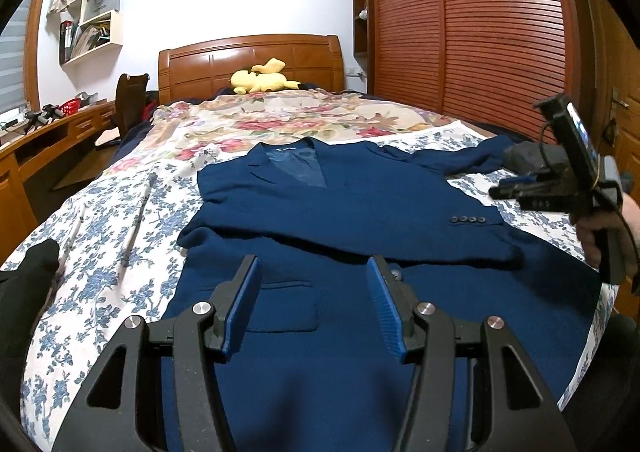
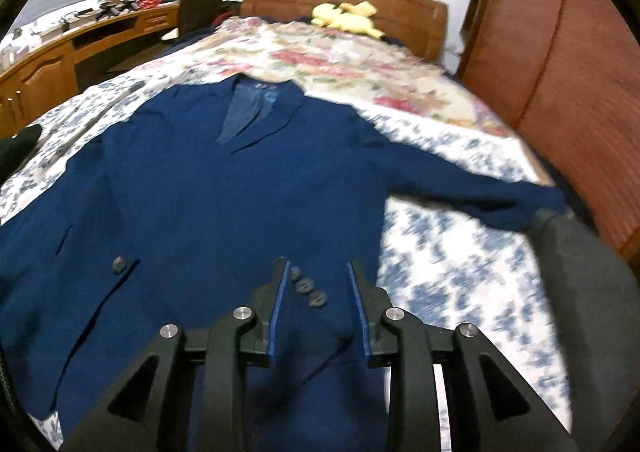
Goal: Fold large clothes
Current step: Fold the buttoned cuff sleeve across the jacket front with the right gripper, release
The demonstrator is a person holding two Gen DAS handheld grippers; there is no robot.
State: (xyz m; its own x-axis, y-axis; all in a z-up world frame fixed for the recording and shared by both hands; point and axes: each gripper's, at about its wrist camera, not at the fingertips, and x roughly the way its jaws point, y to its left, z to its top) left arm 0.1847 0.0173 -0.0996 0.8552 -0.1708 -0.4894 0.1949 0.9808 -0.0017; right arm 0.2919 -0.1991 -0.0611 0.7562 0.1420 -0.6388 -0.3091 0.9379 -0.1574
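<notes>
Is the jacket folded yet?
Partly. One sleeve lies folded across the jacket; the other sleeve is still spread out on the bed.

The navy blue woollen-looking suit jacket [image 1: 340,207] at mid-frame is matt cloth with a faint nap; its lining at the collar has a slight sheen. The blue-and-white floral cotton bedsheet [image 1: 104,236] at lower left looks soft and matt. The orange-brown wooden headboard [image 1: 248,59] at upper centre is glossy varnished. The yellow plush toy [image 1: 262,81] looks fuzzy. The black plastic left gripper [image 1: 314,304] has ribbed blue pads and shiny metal pins.
</notes>
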